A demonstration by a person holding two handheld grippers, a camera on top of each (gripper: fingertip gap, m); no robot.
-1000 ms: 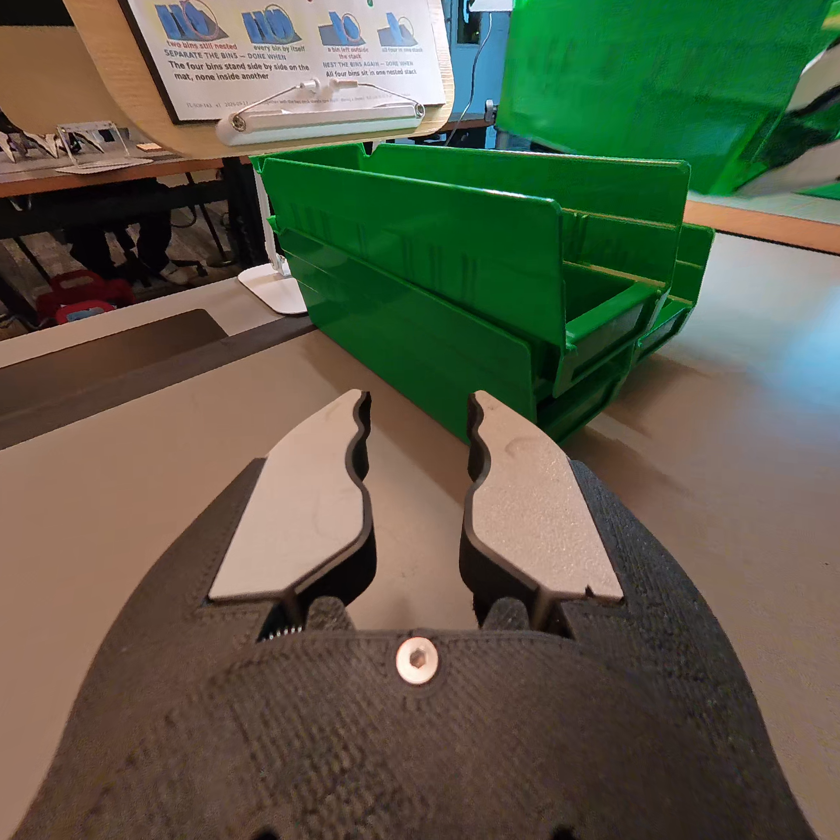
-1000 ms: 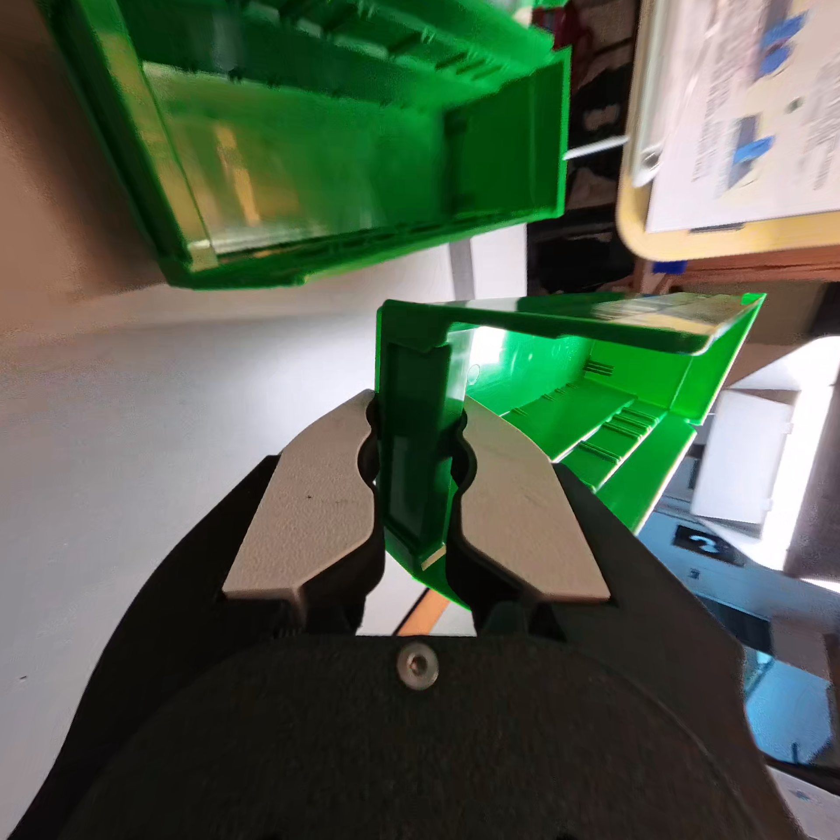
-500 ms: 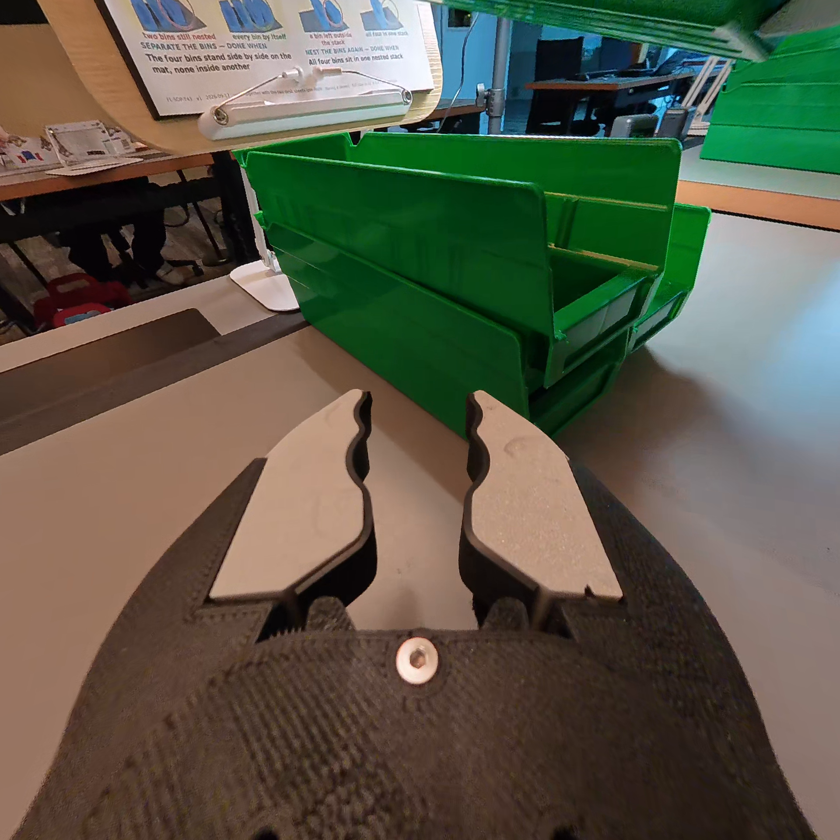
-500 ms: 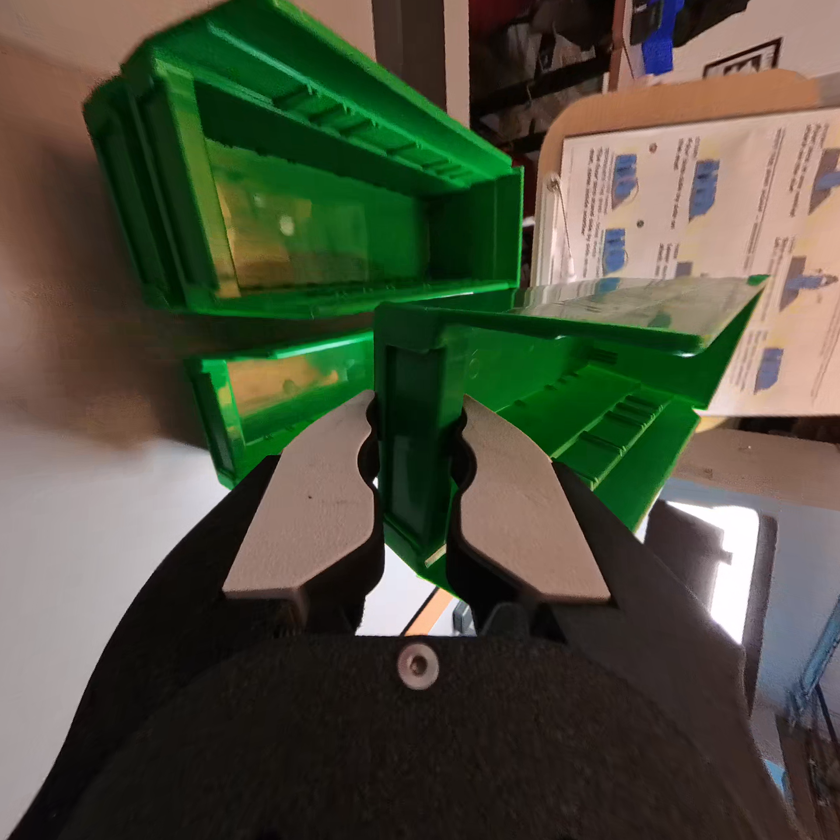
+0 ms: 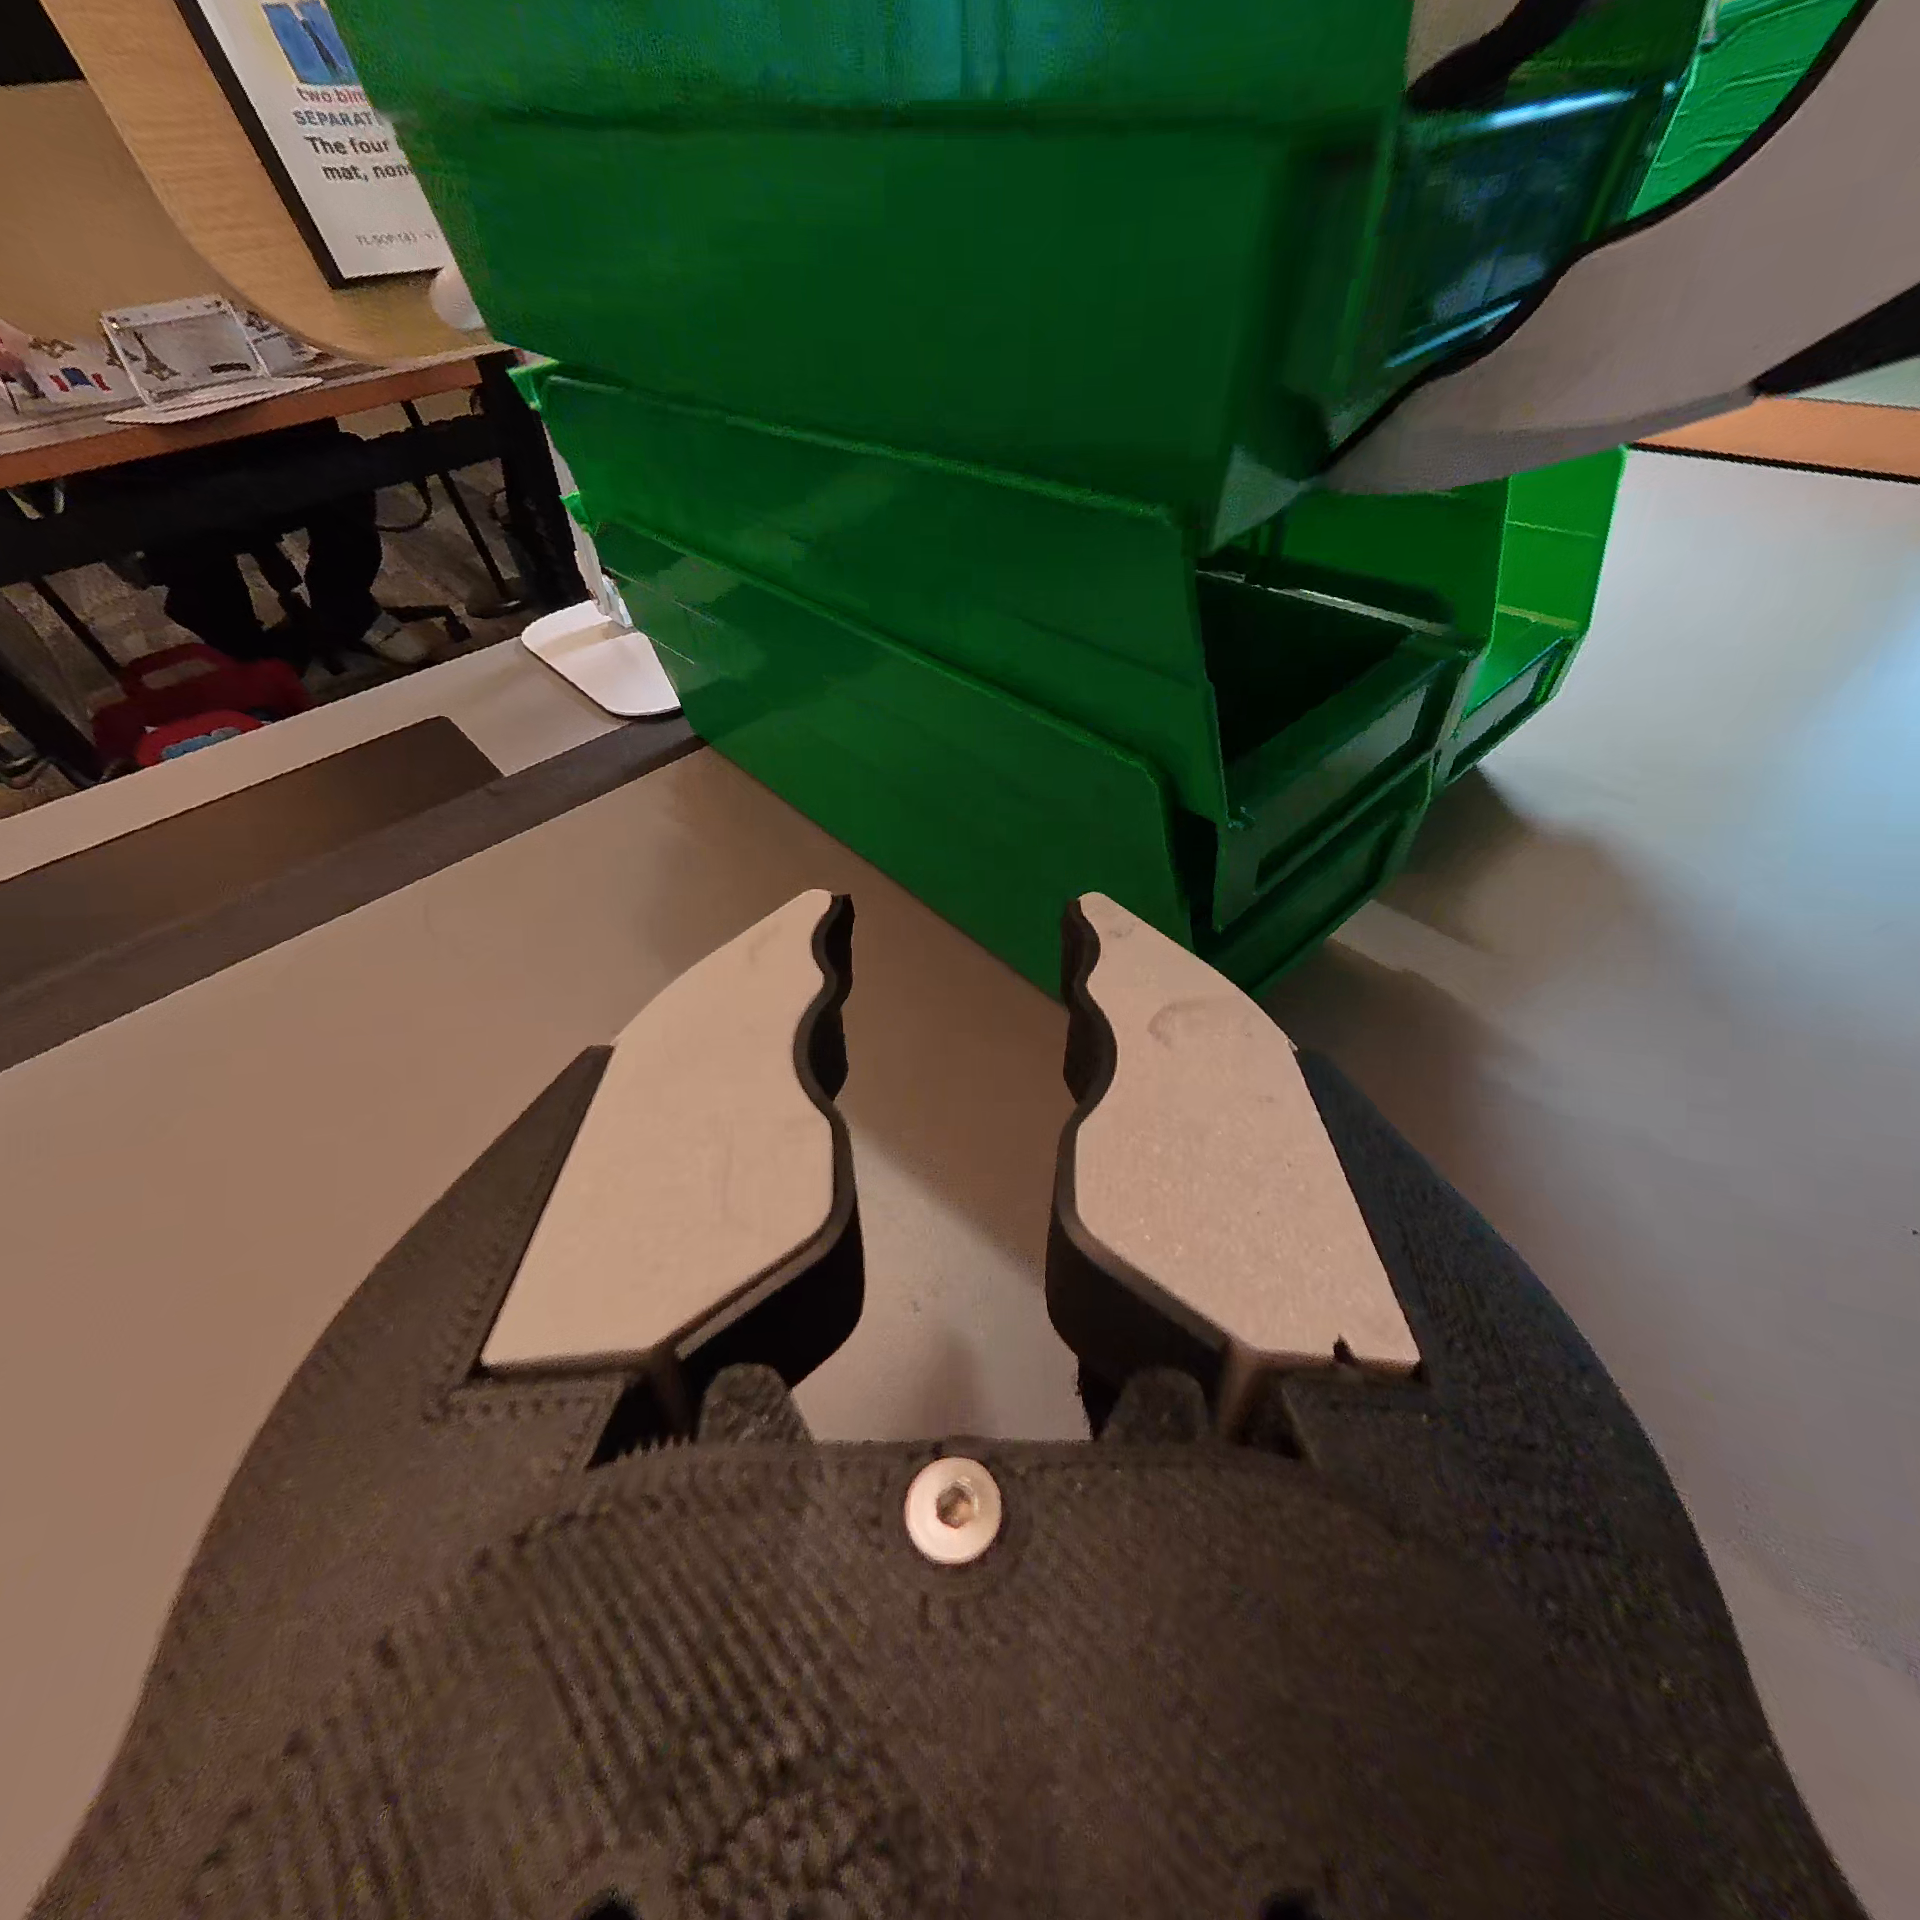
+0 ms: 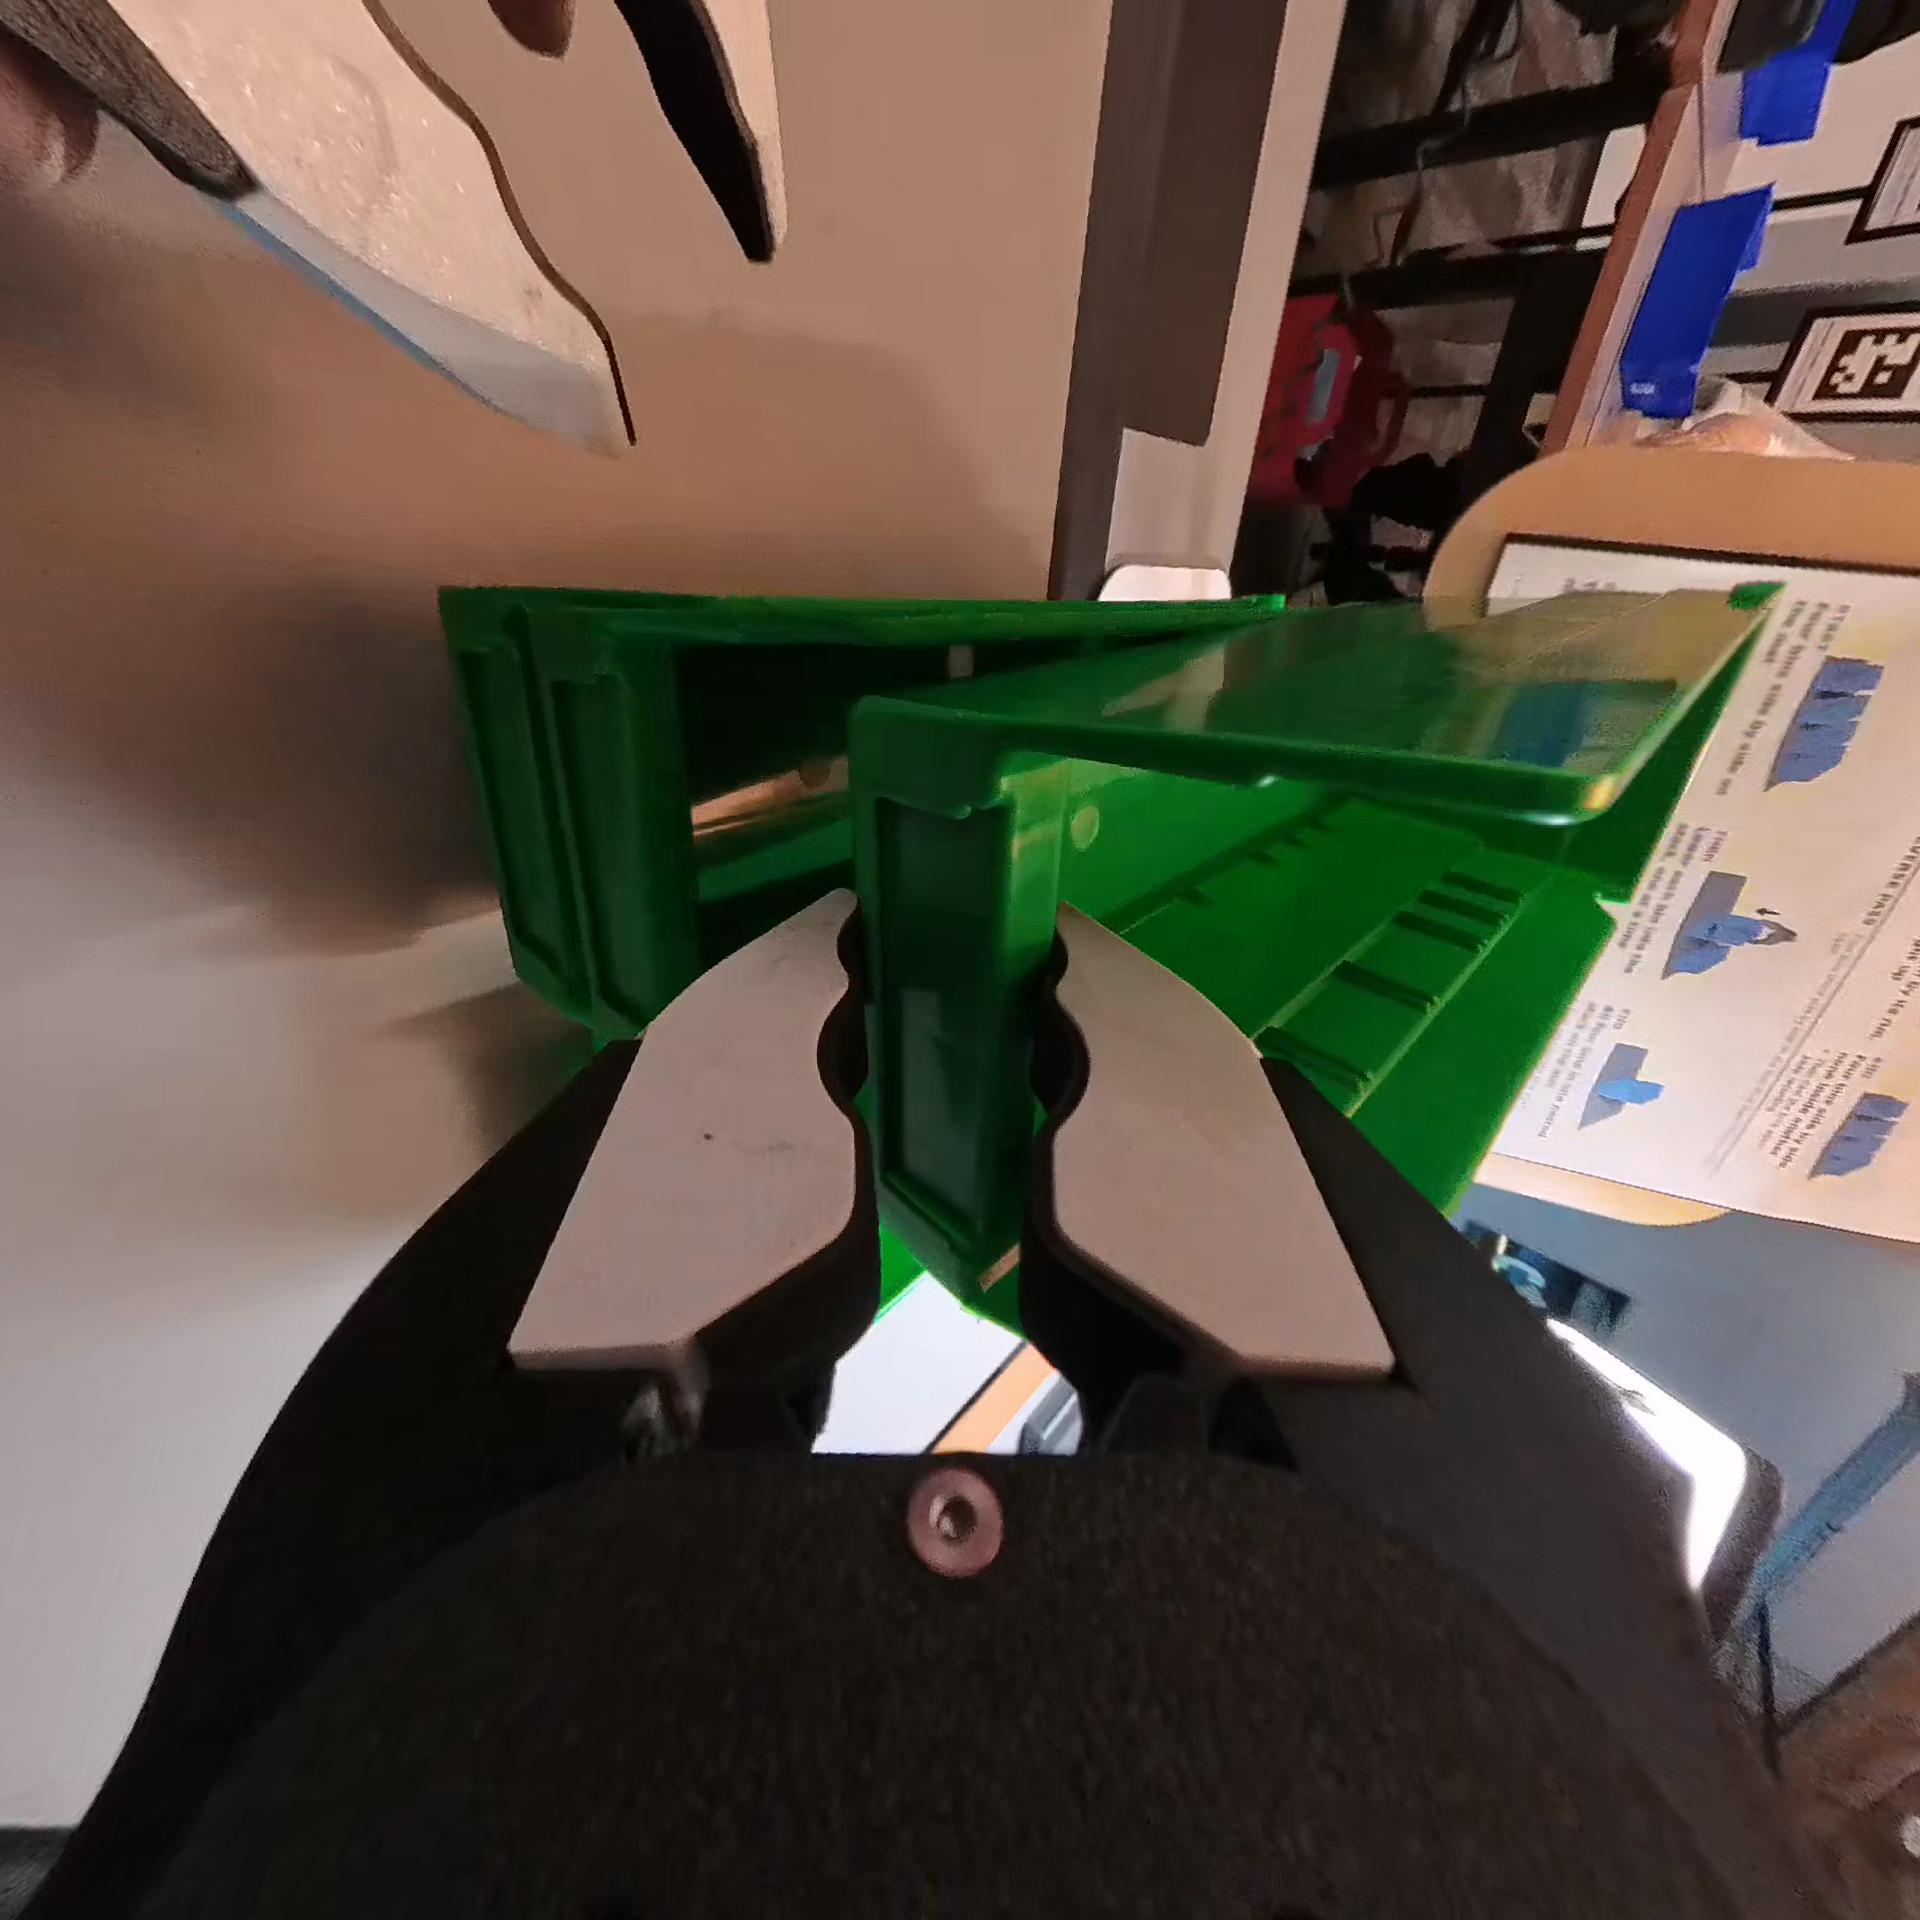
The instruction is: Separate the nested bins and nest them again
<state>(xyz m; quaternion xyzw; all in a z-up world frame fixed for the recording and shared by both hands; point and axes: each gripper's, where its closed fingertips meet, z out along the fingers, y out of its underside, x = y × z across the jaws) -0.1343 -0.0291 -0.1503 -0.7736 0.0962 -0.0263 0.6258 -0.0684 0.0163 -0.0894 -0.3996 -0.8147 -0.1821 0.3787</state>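
Right tongs (image 6: 951,966) clamp a green bin's (image 6: 1299,904) front lip above the nested stack (image 5: 935,665); left tongs (image 5: 958,920) gape empty over the bench (image 5: 312,1091); a printed instruction sheet (image 6: 1766,935) shows fully only in the right view.

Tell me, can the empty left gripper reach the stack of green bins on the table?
Probably yes. The left gripper is open, and only bare table lies between it and the stack.

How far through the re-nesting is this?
Done: at least two green bins sit nested in a stack on the table. In hand: the right hand-held gripper is shut on the front lip of another green bin, held just above the stack. The left hand-held gripper is open and empty beside it. Left: lowering the held bin in and releasing. The total count isn't visible.
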